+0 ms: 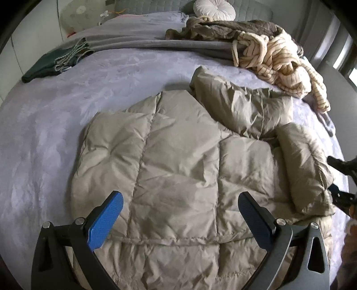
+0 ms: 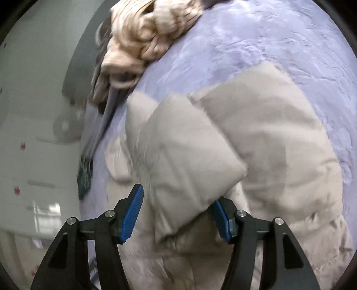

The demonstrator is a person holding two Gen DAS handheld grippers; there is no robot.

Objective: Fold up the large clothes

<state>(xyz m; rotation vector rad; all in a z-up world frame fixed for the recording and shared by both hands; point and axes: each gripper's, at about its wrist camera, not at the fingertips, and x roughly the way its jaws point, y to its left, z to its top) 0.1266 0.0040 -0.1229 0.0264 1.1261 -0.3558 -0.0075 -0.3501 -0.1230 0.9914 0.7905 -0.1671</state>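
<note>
Lavender bed cover (image 1: 55,116) carries beige puffer jacket (image 1: 178,160), spread flat, one sleeve (image 2: 189,160) folded over body. Left gripper (image 1: 180,216) tilted steeply down above hem, jaws wide, empty. Right gripper (image 2: 176,214) angled down, jaws parted around sleeve, pads off fabric.

A lavender bedspread (image 1: 55,116) covers the bed. A grey blanket (image 1: 138,42) lies across its far end, a dark green garment (image 1: 44,64) at one edge, a cream striped knit (image 1: 274,62) heaped opposite, a round white cushion (image 1: 214,9) behind.
</note>
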